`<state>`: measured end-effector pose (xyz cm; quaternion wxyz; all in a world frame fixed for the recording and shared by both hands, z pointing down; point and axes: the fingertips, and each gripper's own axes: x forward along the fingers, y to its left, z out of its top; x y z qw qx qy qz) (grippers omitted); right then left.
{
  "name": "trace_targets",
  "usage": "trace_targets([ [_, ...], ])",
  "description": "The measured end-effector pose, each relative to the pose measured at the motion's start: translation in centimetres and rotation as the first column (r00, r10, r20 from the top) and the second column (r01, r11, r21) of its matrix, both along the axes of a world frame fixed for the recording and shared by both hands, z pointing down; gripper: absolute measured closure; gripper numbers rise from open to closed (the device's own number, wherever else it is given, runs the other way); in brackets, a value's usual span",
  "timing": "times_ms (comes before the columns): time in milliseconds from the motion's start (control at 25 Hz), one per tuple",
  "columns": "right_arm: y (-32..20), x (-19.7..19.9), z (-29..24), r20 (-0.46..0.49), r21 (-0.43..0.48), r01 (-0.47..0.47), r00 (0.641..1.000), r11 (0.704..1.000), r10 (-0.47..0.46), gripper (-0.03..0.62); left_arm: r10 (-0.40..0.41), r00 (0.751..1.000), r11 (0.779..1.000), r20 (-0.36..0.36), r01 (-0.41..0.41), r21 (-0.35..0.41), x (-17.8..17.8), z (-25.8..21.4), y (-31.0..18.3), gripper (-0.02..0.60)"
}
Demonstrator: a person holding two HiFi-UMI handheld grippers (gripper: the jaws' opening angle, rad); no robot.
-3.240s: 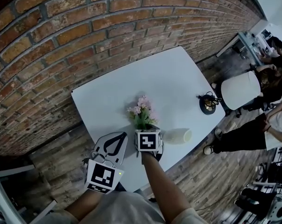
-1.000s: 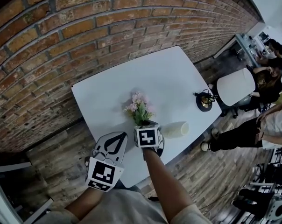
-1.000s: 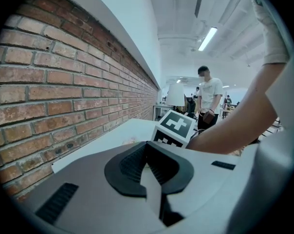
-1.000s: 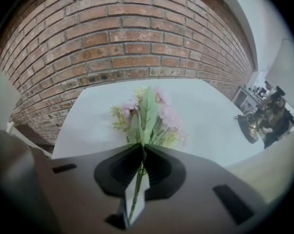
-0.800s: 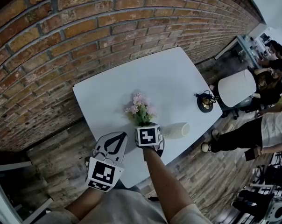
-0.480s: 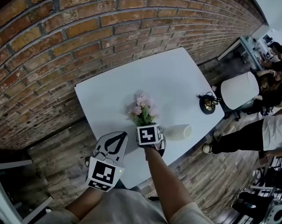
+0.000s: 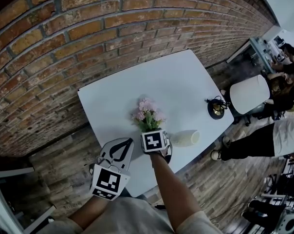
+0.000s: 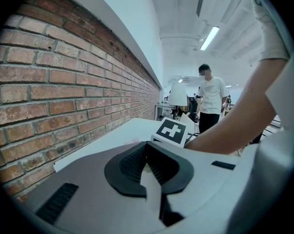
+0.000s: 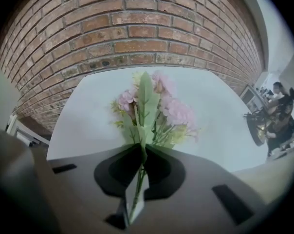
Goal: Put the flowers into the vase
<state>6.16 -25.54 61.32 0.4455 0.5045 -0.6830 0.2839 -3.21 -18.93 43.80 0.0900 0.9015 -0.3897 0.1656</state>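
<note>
A bunch of pink flowers (image 7: 148, 115) with green leaves stands up from my right gripper (image 7: 153, 131) over the near part of the white table (image 7: 176, 77). In the right gripper view the stems (image 9: 137, 179) run between the jaws of the right gripper (image 9: 138, 152), which are closing onto them, and the blooms (image 9: 159, 104) fan out above. A white vase (image 7: 185, 138) lies on its side on the table, just right of that gripper. My left gripper (image 7: 119, 150) is shut and empty at the table's near edge; the left gripper (image 8: 149, 162) looks toward the right one's marker cube (image 8: 172, 130).
A small black and gold object (image 7: 216, 108) sits near the table's right corner. A brick wall (image 7: 88, 28) runs behind the table. People (image 7: 283, 67) and a white lampshade (image 7: 249, 94) are to the right, on a wooden floor (image 7: 205, 179).
The right gripper and the flowers stay in nearly the same spot by the lying vase. The left gripper has not moved.
</note>
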Motion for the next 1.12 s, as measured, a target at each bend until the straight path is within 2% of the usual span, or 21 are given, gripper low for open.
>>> trace_targets([
  [520, -0.1, -0.1, -1.7, -0.021, 0.113, -0.004, 1.0, 0.994, 0.006, 0.579, 0.009, 1.0, 1.0, -0.007, -0.009, 0.007, -0.3, -0.3, 0.4, 0.574],
  [760, -0.3, -0.1, -2.6, -0.024, 0.183, -0.012, 1.0, 0.983, 0.017, 0.582, 0.016, 1.0, 1.0, -0.009, -0.016, 0.012, -0.5, -0.4, 0.6, 0.574],
  [1120, -0.3, -0.1, -4.1, -0.009, 0.24, -0.024, 1.0, 0.97, 0.027, 0.582, 0.022, 1.0, 0.999, -0.012, -0.022, 0.023, -0.4, -0.9, 1.0, 0.574],
])
